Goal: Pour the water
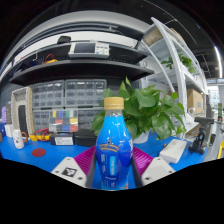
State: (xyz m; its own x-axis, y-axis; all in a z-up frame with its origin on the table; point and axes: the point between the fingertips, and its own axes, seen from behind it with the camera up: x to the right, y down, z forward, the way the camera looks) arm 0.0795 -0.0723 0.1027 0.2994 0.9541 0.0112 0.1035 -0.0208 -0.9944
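Shelving fills the back of the room: dark shelves (pixel 85 68) curve across the upper half of the frame, with a pale flat box (pixel 88 47) on the top one, and a rack of small parts drawers (pixel 68 95) sits under them at centre left. What lies in the drawers is too small to make out. At the right a white shelf unit (pixel 170 60) leans with the lens, its contents only pale blurs. A blue tabletop (pixel 40 155) runs across the lower part of the frame.

A leafy green potted plant (pixel 150 105) stands right of centre, its pot hidden behind the bottle. Small coloured blocks (pixel 63 122) rest on the table to the left, and a white cup-like thing (pixel 18 139) stands at the far left, hard to name with certainty. A pale flat device (pixel 174 150) lies on the table at the right, partly cut off by the right finger.

The gripper (pixel 113 165) is closed to a narrow span around a blue water bottle (pixel 113 145) with a tan cap (pixel 114 102). Both pink pads (pixel 86 160) press against the bottle's sides, so it is clamped between the fingers. The bottle stands upright at the bottom centre of the frame, rising from between the fingertips to mid-frame; its base is cut off below, so whether it touches the table cannot be told. Its label print is unreadable.
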